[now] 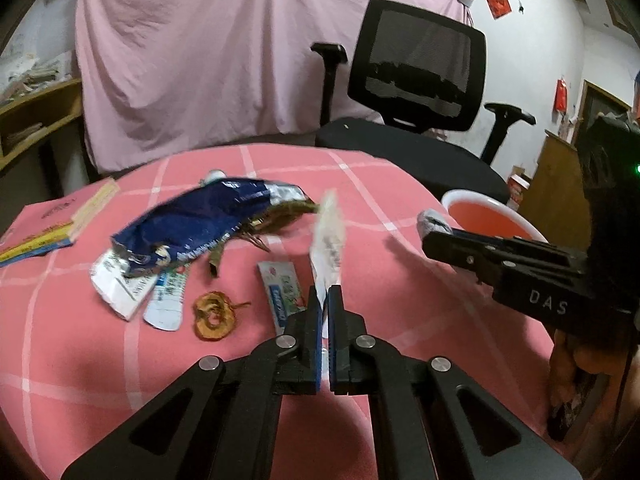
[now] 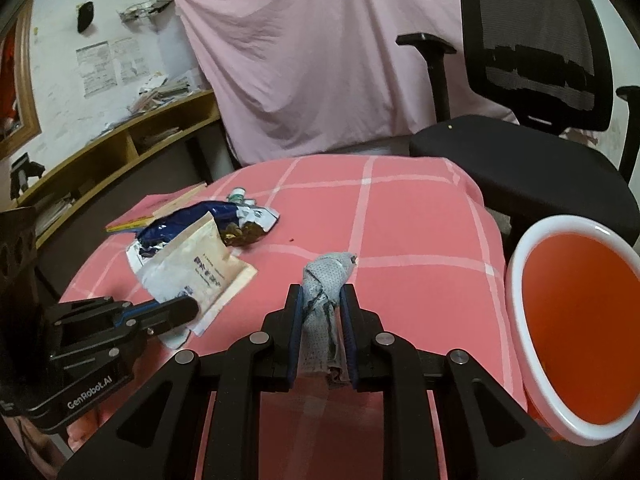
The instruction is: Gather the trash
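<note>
My left gripper [image 1: 325, 294] is shut on a beige paper packet [image 1: 329, 236], held edge-on above the pink checked table [image 1: 380, 208]; it also shows in the right wrist view [image 2: 200, 268]. My right gripper [image 2: 322, 300] is shut on a crumpled grey cloth [image 2: 326, 280], just left of the orange bin [image 2: 580, 320] with a white rim. The right gripper also shows in the left wrist view [image 1: 430, 226]. A blue foil bag [image 1: 192, 224], flat tubes [image 1: 168, 300] [image 1: 282, 288], and a dried fruit slice [image 1: 212, 314] lie on the table.
Books [image 1: 52, 220] lie at the table's left edge. A black office chair [image 1: 416, 80] stands behind the table, with a pink sheet [image 1: 200, 48] hung behind. A wooden shelf [image 2: 120, 148] stands at the left.
</note>
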